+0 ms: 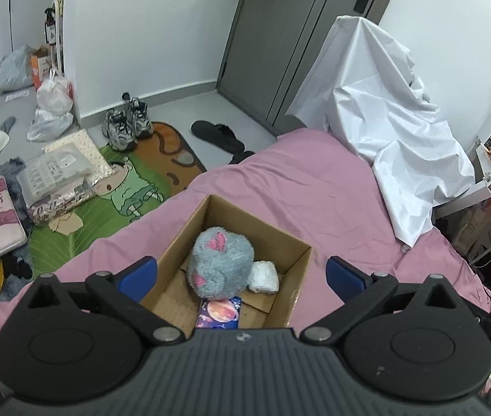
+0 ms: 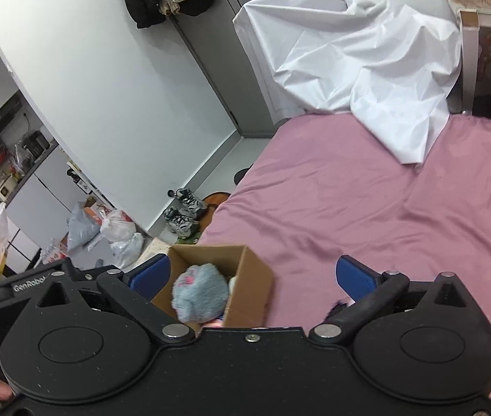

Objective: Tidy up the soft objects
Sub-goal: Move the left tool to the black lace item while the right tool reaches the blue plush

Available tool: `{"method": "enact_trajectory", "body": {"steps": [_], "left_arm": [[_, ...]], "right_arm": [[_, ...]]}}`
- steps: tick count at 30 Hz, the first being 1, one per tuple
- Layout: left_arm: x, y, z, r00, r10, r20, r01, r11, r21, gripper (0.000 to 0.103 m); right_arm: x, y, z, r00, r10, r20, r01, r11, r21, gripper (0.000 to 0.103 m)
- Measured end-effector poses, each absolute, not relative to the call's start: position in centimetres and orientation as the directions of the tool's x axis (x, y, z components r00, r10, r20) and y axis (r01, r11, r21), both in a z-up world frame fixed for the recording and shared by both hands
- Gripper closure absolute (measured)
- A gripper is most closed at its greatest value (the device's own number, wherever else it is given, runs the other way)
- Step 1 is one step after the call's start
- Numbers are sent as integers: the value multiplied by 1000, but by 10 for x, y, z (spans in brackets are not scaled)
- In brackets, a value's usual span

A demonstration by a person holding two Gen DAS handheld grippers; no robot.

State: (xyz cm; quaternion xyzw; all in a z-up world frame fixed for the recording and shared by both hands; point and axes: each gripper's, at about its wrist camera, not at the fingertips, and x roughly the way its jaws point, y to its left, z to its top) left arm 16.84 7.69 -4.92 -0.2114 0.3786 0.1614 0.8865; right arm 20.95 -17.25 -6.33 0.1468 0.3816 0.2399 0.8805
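An open brown cardboard box [image 1: 299, 260] sits on the pink bed [image 1: 314, 180], near the bed's left edge. Inside it lies a fluffy grey plush toy with pink spots [image 1: 221, 263]. A small white soft bundle [image 1: 264, 276] is tucked beside the toy, and a colourful flat packet [image 1: 220, 313] lies in front of it. The left gripper [image 1: 242, 272] hangs above the box with its jaws wide apart and nothing in them. The right gripper [image 2: 252, 279] is the same, wide apart and empty. The rest of the bed shows only a crumpled white sheet [image 2: 366, 66], so the tidying looks nearly done.
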Motion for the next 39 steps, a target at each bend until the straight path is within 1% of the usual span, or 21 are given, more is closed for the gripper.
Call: {"method": "enact_trajectory", "body": {"steps": [4, 7, 12, 19, 26, 30, 32, 33, 39], "left_arm": [[170, 65, -49, 667, 117, -736, -437, 862, -258, 0], [172, 54, -49, 670, 111, -734, -416, 875, -248, 0], [177, 34, -50, 655, 83, -751, -383, 894, -235, 0], [182, 12, -55, 634, 97, -767, -391, 896, -210, 0], [186, -8, -59, 609, 129, -783, -388, 909, -153, 0], [189, -16, -63, 596, 143, -790, -395, 909, -134, 0], [192, -20, -65, 585, 158, -795, -404, 907, -117, 0], [192, -22, -65, 584, 161, -796, -405, 907, -114, 0], [200, -39, -70, 576, 153, -803, -390, 915, -105, 0]], "right_arm": [[210, -187, -64, 599, 533, -597, -285, 839, 463, 0], [209, -193, -66, 605, 511, -610, -281, 854, 437, 0], [211, -210, -73, 600, 502, -623, -250, 858, 449, 0], [211, -231, -74, 607, 507, -612, -239, 851, 468, 0], [215, -248, -78, 592, 511, -624, -231, 849, 476, 0], [217, -262, -81, 588, 516, -623, -210, 841, 499, 0], [220, -272, -86, 574, 550, -606, -202, 813, 546, 0], [220, -272, -86, 574, 550, -606, -202, 813, 546, 0], [229, -290, -102, 553, 551, -625, -141, 801, 581, 0]]}}
